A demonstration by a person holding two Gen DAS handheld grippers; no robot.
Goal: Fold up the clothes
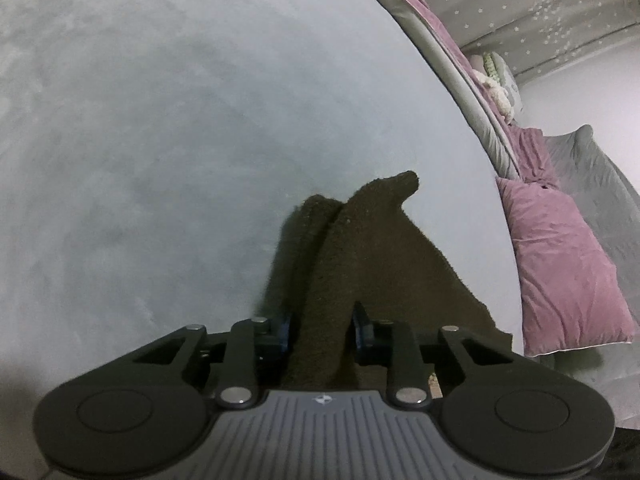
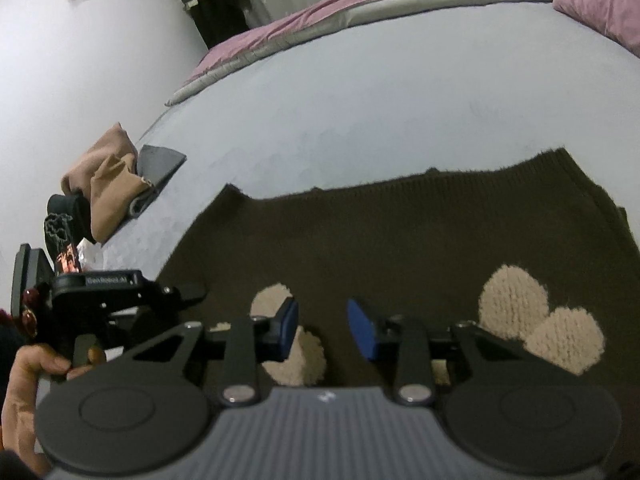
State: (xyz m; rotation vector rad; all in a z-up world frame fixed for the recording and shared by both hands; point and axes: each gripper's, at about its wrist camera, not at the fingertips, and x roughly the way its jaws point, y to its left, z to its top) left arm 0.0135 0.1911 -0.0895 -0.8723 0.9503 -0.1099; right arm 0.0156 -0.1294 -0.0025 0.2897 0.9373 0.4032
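The brown sweater [image 2: 380, 240] lies spread on the bed [image 2: 360, 120]. The left gripper [image 1: 320, 330] pinches a bunched sleeve stretching toward 12 o'clock; the right gripper [image 2: 322, 330] hovers, jaws apart. A sleeve fold seems in hand, needing that sleeve laid across the body.

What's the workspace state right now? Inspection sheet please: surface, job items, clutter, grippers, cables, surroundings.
Surface: pale grey-blue bed sheet, mostly bare.
Job's things: dark brown knit sweater with beige fuzzy patches, spread flat in the right wrist view; a bunched fold of it runs between the left fingers.
Clutter: tan garment and grey folded piece at the bed's edge.
Grippers: left gripper closed on the sweater fabric; right gripper open, over the sweater, holding nothing. A hand holds the left gripper.
Cables: nothing seen.
Surroundings: pink pillow, pink-and-grey duvet, starred grey curtain, white wall.
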